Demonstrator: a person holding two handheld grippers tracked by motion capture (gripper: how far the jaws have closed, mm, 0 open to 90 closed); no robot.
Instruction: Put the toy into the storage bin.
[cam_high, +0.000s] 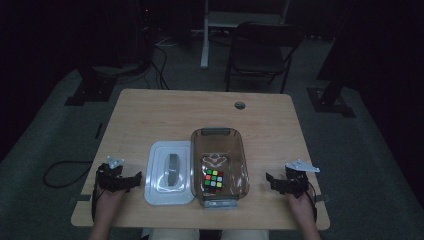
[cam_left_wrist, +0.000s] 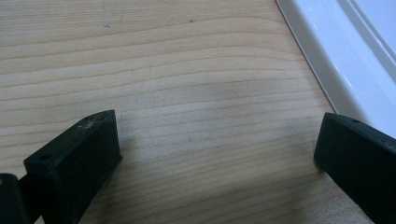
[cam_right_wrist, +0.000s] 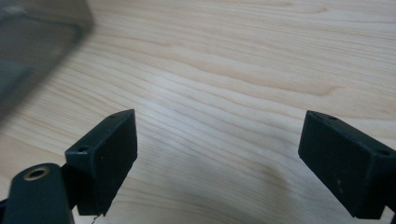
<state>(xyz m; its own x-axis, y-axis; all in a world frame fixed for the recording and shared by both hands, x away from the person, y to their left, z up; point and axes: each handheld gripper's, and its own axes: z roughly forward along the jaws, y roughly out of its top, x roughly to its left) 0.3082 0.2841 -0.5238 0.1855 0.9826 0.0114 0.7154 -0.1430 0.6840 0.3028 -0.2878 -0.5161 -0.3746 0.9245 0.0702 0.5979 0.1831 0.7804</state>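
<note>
Two grippers are resting low at the table's near corners in the high view: left gripper (cam_high: 134, 180) beside the white lid (cam_high: 169, 172), right gripper (cam_high: 270, 181) just off the tub (cam_high: 219, 167). Both are standing released, empty. The cube (cam_high: 214, 180) is sitting inside the tub, near end; the lid is lying flat to the tub's left, touching it or nearly so. A chair (cam_high: 262, 50) is standing beyond the table (cam_high: 200, 107), well clear.

Left gripper view: jaws are gaping over bare wood, lid rim (cam_left_wrist: 336, 70) running just beside the right-hand jaw.

Right gripper view: jaws are gaping over wood, the tub's dark wall (cam_right_wrist: 37, 42) showing at upper left.

Risk, as I judge it: a jaw sliding under the lid edge could shove it into the tub; a lid set down skewed could jam.
</note>
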